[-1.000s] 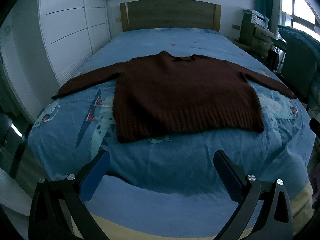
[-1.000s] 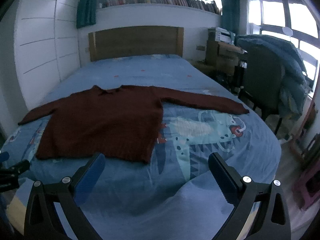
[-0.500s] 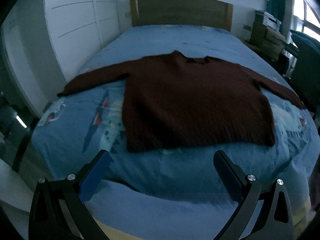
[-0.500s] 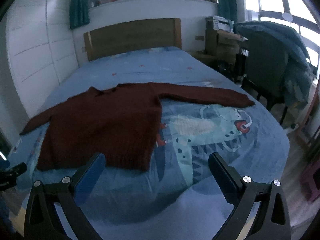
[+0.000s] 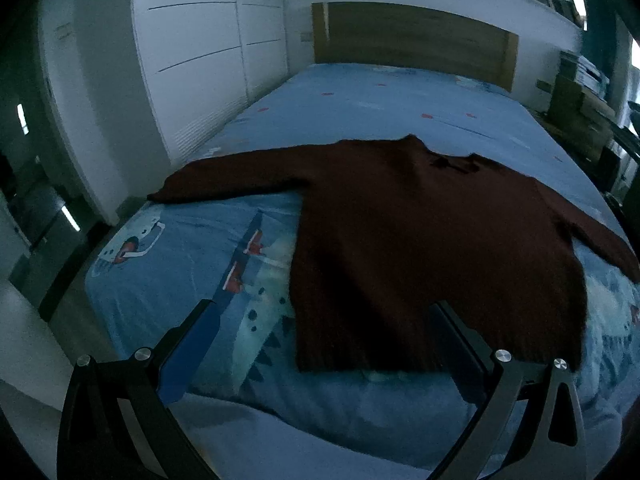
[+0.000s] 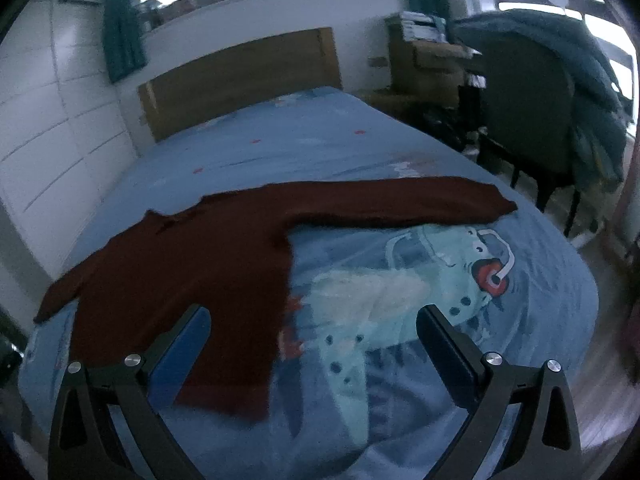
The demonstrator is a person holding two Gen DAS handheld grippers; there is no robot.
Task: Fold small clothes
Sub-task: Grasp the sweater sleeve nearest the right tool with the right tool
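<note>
Sweater [image 5: 420, 248] is spread flat on the bed [image 5: 360, 92], sleeves out wide, so you've got clean edges to fold from. Your left gripper [image 5: 324, 332] and right gripper [image 6: 312, 332] both hover near the hem, fingers spread, holding nothing, ready to grab the corners.

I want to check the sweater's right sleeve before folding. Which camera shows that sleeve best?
The right wrist view: the right sleeve lies stretched flat across the bedsheet, visible from shoulder to cuff. The left wrist view shows only part of that sleeve, running out of frame at the picture's right edge, cuff unseen.
</note>
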